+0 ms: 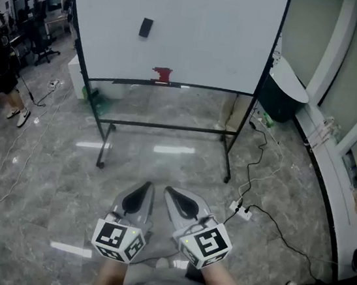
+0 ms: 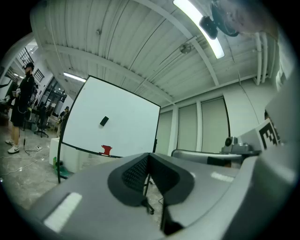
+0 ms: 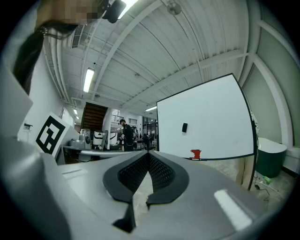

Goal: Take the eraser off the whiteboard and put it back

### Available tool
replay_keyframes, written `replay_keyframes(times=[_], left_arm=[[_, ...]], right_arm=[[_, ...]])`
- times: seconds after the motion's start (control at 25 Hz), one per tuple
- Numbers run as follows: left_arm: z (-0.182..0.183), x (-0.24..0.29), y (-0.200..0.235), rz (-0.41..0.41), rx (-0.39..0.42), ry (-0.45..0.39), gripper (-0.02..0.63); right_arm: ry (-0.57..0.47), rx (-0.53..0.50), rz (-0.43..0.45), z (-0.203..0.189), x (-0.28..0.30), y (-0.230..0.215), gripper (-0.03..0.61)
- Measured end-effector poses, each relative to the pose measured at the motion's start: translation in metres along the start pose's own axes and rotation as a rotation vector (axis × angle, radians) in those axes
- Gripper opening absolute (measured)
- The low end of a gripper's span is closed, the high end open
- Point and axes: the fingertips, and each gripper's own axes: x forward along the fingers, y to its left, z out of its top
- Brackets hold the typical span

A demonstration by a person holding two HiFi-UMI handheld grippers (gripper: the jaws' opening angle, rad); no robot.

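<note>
A small black eraser (image 1: 146,27) sticks to the white whiteboard (image 1: 202,23), left of its middle; it also shows as the eraser (image 2: 104,121) and the eraser (image 3: 184,127) in the gripper views. A red object (image 1: 162,74) sits on the board's bottom ledge. My left gripper (image 1: 149,185) and right gripper (image 1: 168,190) are held low and close together, well short of the board, pointing level at it. Both are shut with nothing between the jaws.
The whiteboard stands on a black wheeled frame (image 1: 167,129) on a glossy marble floor. Cables and a power strip (image 1: 241,211) lie right. A dark green bin (image 1: 283,89) stands by the right wall. A person (image 1: 0,74) and office chairs are at far left.
</note>
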Motion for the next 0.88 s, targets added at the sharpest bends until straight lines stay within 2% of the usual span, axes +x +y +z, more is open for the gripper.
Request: replay_keyframes(times=[0.88], left_arm=[[0.004,0.025,0.027,0.021,0.0,-0.025,-0.002]], right_arm=[[-0.019,-0.04,-0.005,0.0,0.029,-0.021,0.002]])
